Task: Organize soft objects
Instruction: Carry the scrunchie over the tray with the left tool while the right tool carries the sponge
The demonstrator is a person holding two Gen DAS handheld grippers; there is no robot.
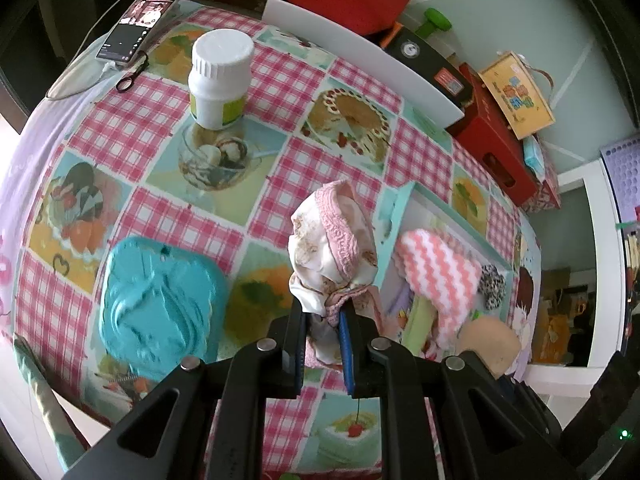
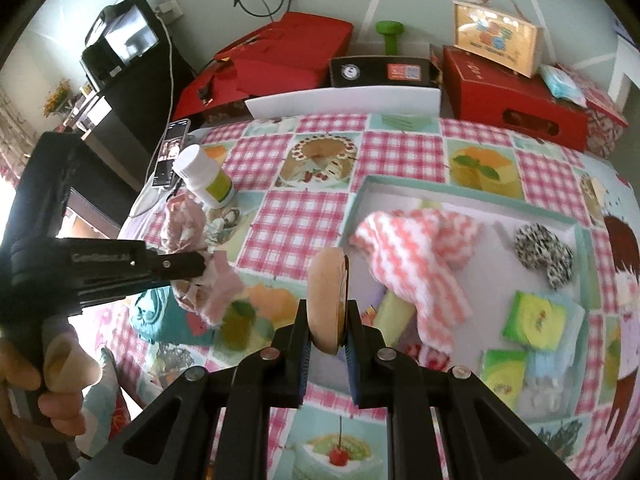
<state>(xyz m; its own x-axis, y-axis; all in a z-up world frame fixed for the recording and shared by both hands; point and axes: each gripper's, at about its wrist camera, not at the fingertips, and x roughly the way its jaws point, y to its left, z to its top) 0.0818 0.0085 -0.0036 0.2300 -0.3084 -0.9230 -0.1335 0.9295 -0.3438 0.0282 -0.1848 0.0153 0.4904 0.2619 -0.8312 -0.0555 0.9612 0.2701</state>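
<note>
Across the checked surface [image 2: 304, 216], a shallow box [image 2: 582, 240] is lying open to the right, already collecting soft things: a pink-and-white knitted cloth [image 2: 416, 256], a spotted scrunchie [image 2: 544, 252] and small packets [image 2: 536, 316]. Beside its near edge the left gripper [image 1: 325, 312] is holding its jaws clamped on a crumpled pink-trimmed cloth [image 1: 332, 248], lifted clear, probably bound for the box. Nearby, the right gripper [image 2: 327, 330] is pinching a beige sponge [image 2: 326, 300] upright between closed jaws.

Checked tablecloth [image 1: 280, 76], white bottle [image 1: 219, 80], phone [image 1: 140, 20], teal lid [image 1: 156, 304], teal box [image 2: 584, 240]
</note>
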